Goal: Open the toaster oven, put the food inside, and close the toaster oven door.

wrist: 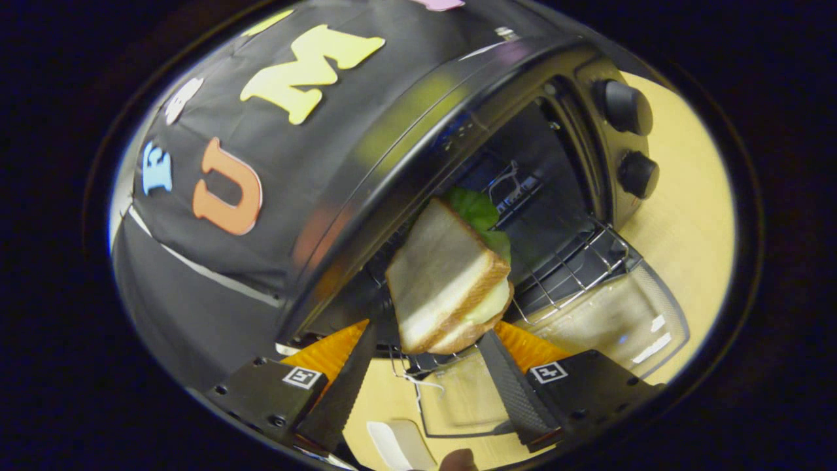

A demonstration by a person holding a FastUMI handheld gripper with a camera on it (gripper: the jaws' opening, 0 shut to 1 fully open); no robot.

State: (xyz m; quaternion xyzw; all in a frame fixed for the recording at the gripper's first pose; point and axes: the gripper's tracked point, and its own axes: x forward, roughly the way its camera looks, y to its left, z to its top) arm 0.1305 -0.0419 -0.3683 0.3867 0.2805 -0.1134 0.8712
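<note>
The toaster oven (pixel 418 196) mouth stands open, door (pixel 588 327) dropped flat, rack (pixel 569 268) slid out over it. The sandwich (pixel 448 281), between the spread fingers of the gripper (pixel 428 343), blocks the near part of the mouth; beside it, toward the knobs (pixel 628 108), bare rack and cavity lie free.

staged recording booth, not a real kitchen: black cloth wall (pixel 216 261) hangs right behind a black toaster oven (pixel 418 150). oven sits alone on a pale wood tabletop (pixel 686 216), two knobs (pixel 628 108) on its front.
</note>
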